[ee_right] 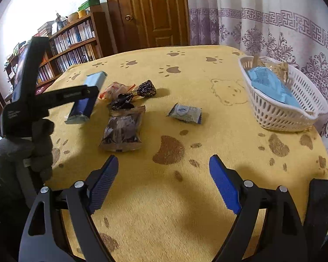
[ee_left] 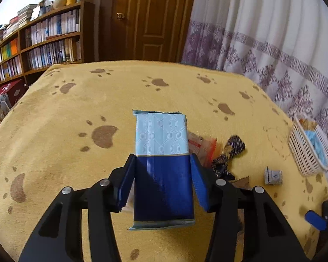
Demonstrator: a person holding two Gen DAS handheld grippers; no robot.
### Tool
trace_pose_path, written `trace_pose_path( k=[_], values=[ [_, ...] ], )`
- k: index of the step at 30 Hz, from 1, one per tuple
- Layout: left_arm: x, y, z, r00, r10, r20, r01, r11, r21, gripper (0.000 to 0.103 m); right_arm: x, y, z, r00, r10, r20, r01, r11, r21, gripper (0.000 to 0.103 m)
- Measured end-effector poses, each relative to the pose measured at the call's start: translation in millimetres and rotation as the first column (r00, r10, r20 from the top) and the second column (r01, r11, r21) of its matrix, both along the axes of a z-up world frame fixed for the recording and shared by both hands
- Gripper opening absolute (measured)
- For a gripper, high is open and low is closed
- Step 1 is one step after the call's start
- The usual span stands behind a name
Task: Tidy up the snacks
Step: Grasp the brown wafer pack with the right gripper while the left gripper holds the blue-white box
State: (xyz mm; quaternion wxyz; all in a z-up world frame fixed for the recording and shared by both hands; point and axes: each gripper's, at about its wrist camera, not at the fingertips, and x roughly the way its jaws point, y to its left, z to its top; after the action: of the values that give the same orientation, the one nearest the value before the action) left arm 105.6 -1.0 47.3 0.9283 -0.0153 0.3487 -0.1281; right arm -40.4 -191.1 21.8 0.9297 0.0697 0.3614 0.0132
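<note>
My left gripper [ee_left: 163,158] is shut on a packet [ee_left: 161,152] that is dark blue at one end and pale blue at the other, with a pad pressing each long side. From the right wrist view the same packet [ee_right: 85,100] hangs tilted over the table's left part, held by the left gripper [ee_right: 87,91] in a gloved hand [ee_right: 32,148]. My right gripper [ee_right: 164,159] stands open over bare cloth with nothing between its pads. A white basket [ee_right: 282,111] at the right holds pale blue packets [ee_right: 269,80].
On the yellow paw-print cloth [ee_right: 185,196] lie a small grey wrapped snack [ee_right: 185,113], a clear bag of dark pieces [ee_right: 122,128], dark patterned wrappers [ee_right: 147,89] and an orange-white packet [ee_right: 113,90]. A curtain hangs at the right; a bookshelf and a door stand behind.
</note>
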Motion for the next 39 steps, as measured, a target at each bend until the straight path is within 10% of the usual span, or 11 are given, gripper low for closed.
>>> trace_pose_path(
  k=[21,30,39],
  values=[
    [-8,58,32,0.994,0.107,0.039,-0.1,0.985,-0.138,0.05,84,53,-17,0.991,0.102,-0.085,-0.107,0.992,-0.064,0.086],
    [-5,83,35,0.987,0.158,0.017,-0.151,0.965,-0.215,0.05,94,58,-23,0.991,0.091,-0.101,-0.102,0.989,-0.106,0.061],
    [-8,72,35,0.992,0.126,0.024,-0.119,0.974,-0.195,0.05,87,52,-19,0.993,0.076,-0.094,-0.085,0.992,-0.091,0.057]
  ],
)
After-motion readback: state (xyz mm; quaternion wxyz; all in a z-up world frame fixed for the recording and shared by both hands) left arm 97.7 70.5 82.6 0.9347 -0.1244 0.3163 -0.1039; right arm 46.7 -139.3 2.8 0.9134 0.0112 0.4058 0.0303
